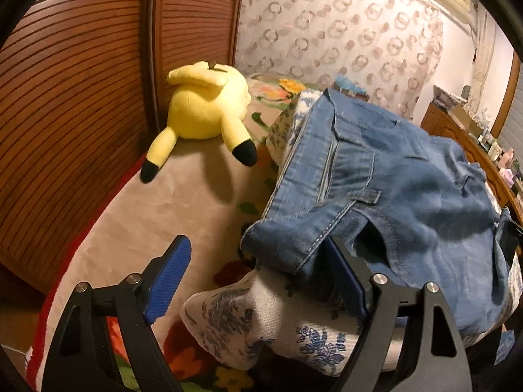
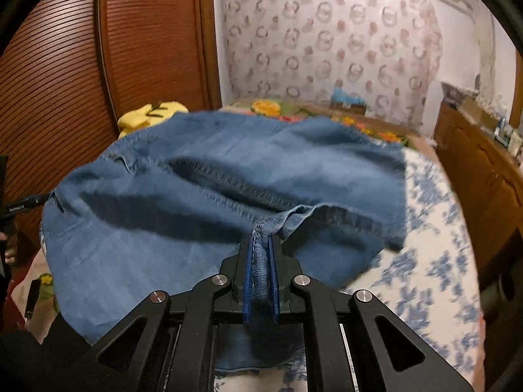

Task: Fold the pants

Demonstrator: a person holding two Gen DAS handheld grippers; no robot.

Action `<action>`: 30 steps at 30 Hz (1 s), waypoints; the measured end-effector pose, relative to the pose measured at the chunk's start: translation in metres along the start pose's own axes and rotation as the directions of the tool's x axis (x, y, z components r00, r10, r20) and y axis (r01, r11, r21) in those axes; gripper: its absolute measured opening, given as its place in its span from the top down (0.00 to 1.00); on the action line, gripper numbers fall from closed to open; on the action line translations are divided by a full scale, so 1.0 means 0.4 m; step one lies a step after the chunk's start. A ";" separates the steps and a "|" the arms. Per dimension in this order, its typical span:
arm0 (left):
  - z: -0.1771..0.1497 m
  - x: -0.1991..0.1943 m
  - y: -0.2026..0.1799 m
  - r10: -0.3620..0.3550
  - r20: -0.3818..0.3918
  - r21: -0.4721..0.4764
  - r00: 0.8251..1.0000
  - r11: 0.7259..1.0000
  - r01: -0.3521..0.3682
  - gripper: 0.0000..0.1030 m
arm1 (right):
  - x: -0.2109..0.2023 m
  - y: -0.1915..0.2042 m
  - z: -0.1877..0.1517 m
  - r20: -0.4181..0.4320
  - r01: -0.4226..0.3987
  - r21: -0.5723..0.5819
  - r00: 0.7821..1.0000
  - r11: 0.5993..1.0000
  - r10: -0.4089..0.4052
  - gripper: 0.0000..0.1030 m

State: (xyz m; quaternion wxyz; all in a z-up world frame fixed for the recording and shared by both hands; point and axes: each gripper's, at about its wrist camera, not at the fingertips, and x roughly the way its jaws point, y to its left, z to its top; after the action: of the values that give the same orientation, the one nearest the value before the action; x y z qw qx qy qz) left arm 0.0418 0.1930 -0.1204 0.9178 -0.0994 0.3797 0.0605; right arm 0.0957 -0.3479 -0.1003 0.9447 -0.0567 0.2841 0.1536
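Note:
Blue denim pants (image 1: 392,179) lie bunched over a blue-flowered pillow (image 1: 261,320) on the bed, waistband and belt loops toward me. My left gripper (image 1: 256,240) is open wide. Its left pad (image 1: 170,281) is bare over the bedspread, and the right finger (image 1: 346,281) lies tucked under the waistband corner, pinching nothing. In the right wrist view the pants (image 2: 228,163) spread out in front, slightly blurred. My right gripper (image 2: 261,238) is shut on a folded seam edge of the denim, which runs back between the pads.
A yellow plush toy (image 1: 202,111) lies against the brown slatted wardrobe (image 1: 81,98) at the bed's left, also seen behind the pants (image 2: 147,114). A wooden dresser (image 2: 474,163) with small items lines the right side. Flowered bedspread (image 1: 196,196) and blue-patterned sheet (image 2: 431,245) surround the pants.

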 end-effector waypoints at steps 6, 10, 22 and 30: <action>-0.010 0.026 0.003 -0.029 -0.029 -0.013 0.999 1.000 0.028 0.23 | -0.024 -0.049 -0.002 -0.010 0.012 0.064 1.000 0.998 -0.012 0.61; -0.012 0.037 0.006 -0.045 -0.036 -0.022 0.998 0.999 0.044 0.29 | -0.097 -0.070 -0.017 0.018 0.046 0.089 0.999 0.995 -0.048 0.56; -0.008 0.035 -0.017 -0.104 -0.028 -0.022 0.994 0.994 0.104 0.60 | -0.056 -0.075 -0.098 -0.084 -0.032 0.142 0.996 0.989 0.044 0.55; 0.003 -0.006 -0.048 -0.084 0.026 0.039 0.996 0.996 0.083 0.84 | -0.027 -0.070 -0.106 -0.126 -0.034 0.102 0.991 0.994 0.047 0.90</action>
State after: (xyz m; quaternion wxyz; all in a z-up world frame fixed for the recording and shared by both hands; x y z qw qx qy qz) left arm 0.0445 0.1744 -0.1152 0.9264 -0.0969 0.3636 0.0162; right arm 0.0742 -0.3855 -0.1290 0.9228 -0.0135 0.3528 0.1545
